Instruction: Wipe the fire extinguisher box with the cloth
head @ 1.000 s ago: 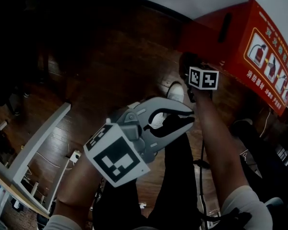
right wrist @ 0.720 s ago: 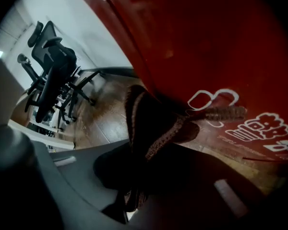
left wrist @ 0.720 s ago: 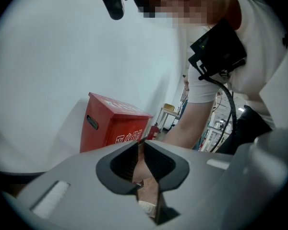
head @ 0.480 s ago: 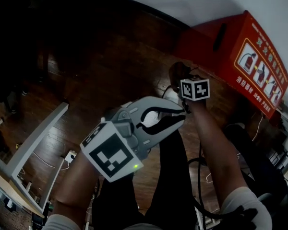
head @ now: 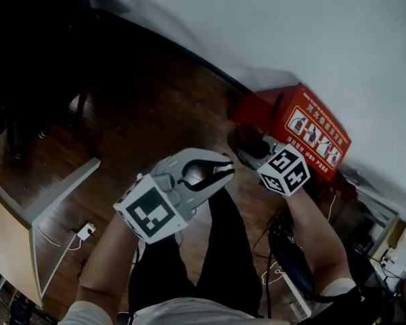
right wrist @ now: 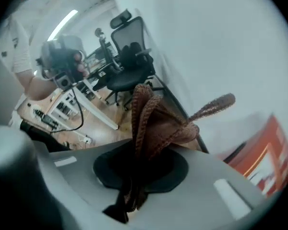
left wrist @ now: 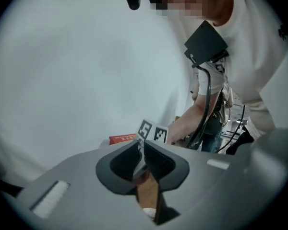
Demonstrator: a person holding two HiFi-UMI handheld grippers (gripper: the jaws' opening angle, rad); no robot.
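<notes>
Right gripper view shows clamped cloth (right wrist: 156,121), probably head view's dark lump (head: 247,141).

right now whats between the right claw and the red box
Only the brown cloth the right claw grips, then bare wood floor to the red box; right gripper view.

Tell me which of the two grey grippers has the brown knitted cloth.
The right gripper: its jaws are shut on the brown knitted cloth. The left gripper has its jaws together with nothing between them.
</notes>
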